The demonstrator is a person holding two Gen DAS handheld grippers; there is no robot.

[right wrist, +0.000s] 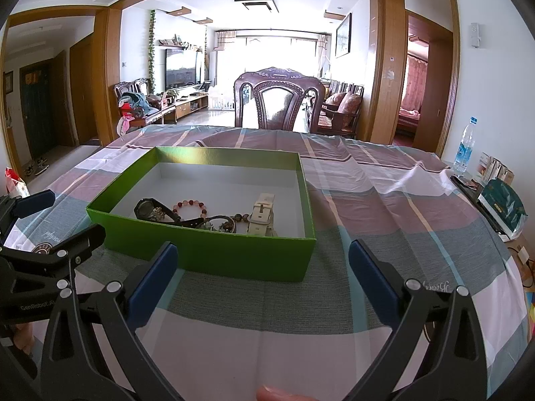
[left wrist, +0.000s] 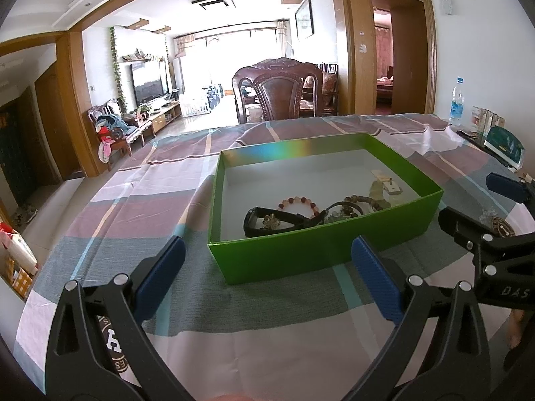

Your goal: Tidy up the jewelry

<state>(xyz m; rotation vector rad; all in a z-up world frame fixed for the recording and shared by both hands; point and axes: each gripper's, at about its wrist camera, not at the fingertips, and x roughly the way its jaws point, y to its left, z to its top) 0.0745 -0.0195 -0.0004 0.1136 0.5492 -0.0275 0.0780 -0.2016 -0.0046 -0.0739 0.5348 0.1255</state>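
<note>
Here, "GenRobot.AI" on the left gripper [right wrist: 50,220], both grippers' fingers spread, near the green box [right wrist: 214,254].

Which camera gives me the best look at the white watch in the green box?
The right wrist view. There the white watch lies in plain sight against the green box's right wall, strap and buckle visible. In the left wrist view only part of it shows, pale and foreshortened, partly behind the beaded pieces.

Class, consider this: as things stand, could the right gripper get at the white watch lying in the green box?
Probably yes. The right gripper is open and empty, the green box has no lid, and the white watch lies at its near right end. Only the near wall stands between, so the fingers would go over it.
</note>
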